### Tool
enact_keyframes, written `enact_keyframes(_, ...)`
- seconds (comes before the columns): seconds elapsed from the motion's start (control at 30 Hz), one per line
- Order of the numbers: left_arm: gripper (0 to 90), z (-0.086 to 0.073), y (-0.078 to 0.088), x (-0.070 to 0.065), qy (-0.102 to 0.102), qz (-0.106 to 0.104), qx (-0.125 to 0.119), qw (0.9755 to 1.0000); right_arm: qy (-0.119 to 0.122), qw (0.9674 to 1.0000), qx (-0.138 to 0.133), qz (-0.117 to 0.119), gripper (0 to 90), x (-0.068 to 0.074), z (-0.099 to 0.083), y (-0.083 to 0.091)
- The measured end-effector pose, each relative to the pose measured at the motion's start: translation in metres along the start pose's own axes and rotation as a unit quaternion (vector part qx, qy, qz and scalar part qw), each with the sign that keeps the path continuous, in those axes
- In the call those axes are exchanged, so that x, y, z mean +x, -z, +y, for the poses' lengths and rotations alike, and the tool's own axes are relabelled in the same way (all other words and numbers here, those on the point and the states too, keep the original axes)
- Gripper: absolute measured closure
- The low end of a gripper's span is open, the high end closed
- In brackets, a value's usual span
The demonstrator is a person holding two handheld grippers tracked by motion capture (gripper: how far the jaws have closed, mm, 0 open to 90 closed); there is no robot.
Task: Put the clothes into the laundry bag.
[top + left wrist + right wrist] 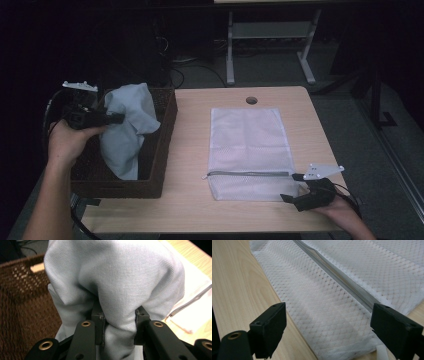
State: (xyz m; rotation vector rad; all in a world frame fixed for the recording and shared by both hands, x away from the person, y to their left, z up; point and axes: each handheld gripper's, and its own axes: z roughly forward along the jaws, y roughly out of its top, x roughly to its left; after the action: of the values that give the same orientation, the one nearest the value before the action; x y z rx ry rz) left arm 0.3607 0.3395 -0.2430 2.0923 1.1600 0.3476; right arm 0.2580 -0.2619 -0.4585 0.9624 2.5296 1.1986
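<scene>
A light wooden table stands on grey floor in a dark room. The left gripper pinches the pale blue cloth above the wicker basket at the table's left edge. The right gripper rests wide open, holding nothing, near the front right corner beside the white mesh bag.

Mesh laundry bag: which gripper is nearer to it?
Right. The right gripper sits at the near right corner of the mesh laundry bag, jaws open. The left gripper holds the light blue cloth over the basket.
</scene>
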Motion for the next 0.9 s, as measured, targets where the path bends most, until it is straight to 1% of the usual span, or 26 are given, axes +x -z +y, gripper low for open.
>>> enact_keyframes(0.13,70.0,0.012,0.008,-0.01,-0.012,-0.013,-0.011,0.9998,0.0,1.0,0.0,0.0,13.0,0.0,0.0,0.0)
enact_keyframes(0.3,70.0,0.023,0.01,-0.023,-0.021,-0.033,-0.018,0.9991,-0.001,1.0,0.0,0.0,13.0,-0.001,0.0,0.0)
enact_keyframes(0.4,70.0,0.03,0.008,-0.032,-0.033,-0.044,-0.019,0.9983,-0.002,1.0,-0.001,-0.001,13.0,-0.001,-0.001,0.0)
enact_keyframes(0.53,70.0,0.036,0.004,-0.044,-0.04,-0.057,-0.018,0.9974,-0.003,1.0,-0.002,-0.001,13.0,-0.002,-0.001,0.001)
enact_keyframes(0.9,70.0,0.058,-0.004,-0.076,-0.066,-0.089,-0.022,0.9936,-0.003,1.0,-0.002,-0.001,13.0,-0.002,-0.001,0.001)
